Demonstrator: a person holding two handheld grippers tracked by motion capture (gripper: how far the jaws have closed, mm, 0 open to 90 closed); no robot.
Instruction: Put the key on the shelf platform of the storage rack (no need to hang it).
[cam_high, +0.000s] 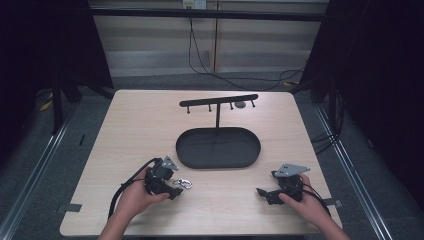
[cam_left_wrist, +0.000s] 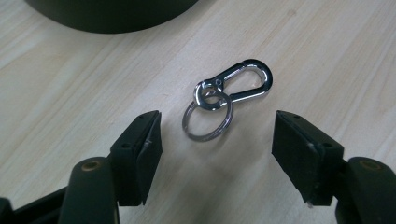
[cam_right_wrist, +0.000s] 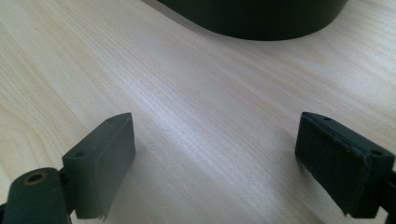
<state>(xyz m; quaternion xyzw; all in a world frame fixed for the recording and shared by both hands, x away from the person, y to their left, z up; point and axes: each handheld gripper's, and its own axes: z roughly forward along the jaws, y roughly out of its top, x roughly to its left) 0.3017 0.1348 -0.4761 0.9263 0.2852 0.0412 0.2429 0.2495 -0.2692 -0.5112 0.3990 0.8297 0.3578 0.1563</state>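
Carabiner clip with key ring, on wooden table, near edge, left of centre.

High view: table (cam_high: 150, 125) of pale wood; black oval tray (cam_high: 218, 148) at centre with upright post and hook bar (cam_high: 219, 100) rising from its far rim. Carabiner (cam_high: 183, 183) lies flat on the table, near the tray's near-left rim, just beside the left gripper (cam_high: 172, 191). Right gripper (cam_high: 264, 193) rests well apart, near the table's right front, held in the right hand (cam_high: 307, 202); left hand (cam_high: 134, 198) grips the other tool.

Left gripper view: carabiner (cam_left_wrist: 236, 84), long axis diagonal, rounded end pointing up-right away from the camera; split ring (cam_left_wrist: 207, 120) linked at its near end, between the parted jaws, touching neither. Jaws spread wide.

Right gripper view: jaws spread wide over bare wood, nothing between them; tray wall (cam_right_wrist: 261, 18) beyond.
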